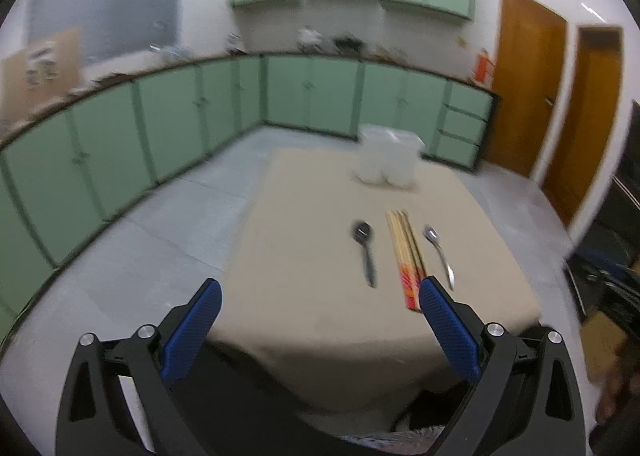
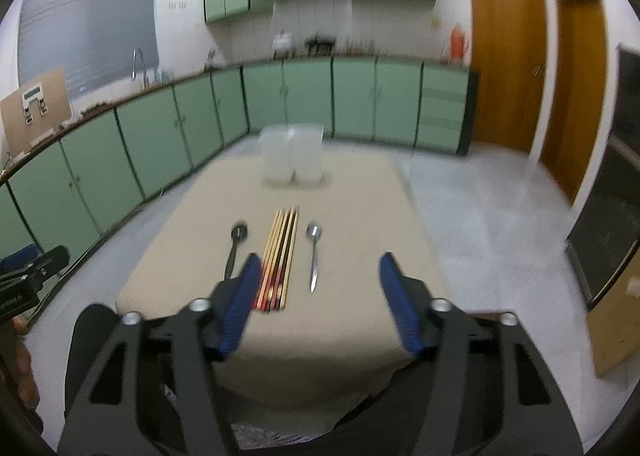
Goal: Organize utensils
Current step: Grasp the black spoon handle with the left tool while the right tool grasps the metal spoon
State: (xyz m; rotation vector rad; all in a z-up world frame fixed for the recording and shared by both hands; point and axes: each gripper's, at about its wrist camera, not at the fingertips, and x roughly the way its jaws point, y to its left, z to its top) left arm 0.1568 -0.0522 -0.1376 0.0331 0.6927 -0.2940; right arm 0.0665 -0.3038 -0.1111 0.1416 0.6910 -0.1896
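On a beige table lie a black spoon, a bundle of wooden chopsticks and a silver spoon, side by side. Two clear plastic containers stand at the far end. My left gripper hangs open above the near edge, left of the utensils. In the right wrist view my right gripper is open above the near edge, with nothing between its blue pads. The utensils lie beyond both grippers, untouched.
Green floor cabinets line the far and left walls under a cluttered counter. Wooden doors stand at the right. Grey floor surrounds the table. A cardboard box sits at the right, and part of the other gripper shows at the left edge.
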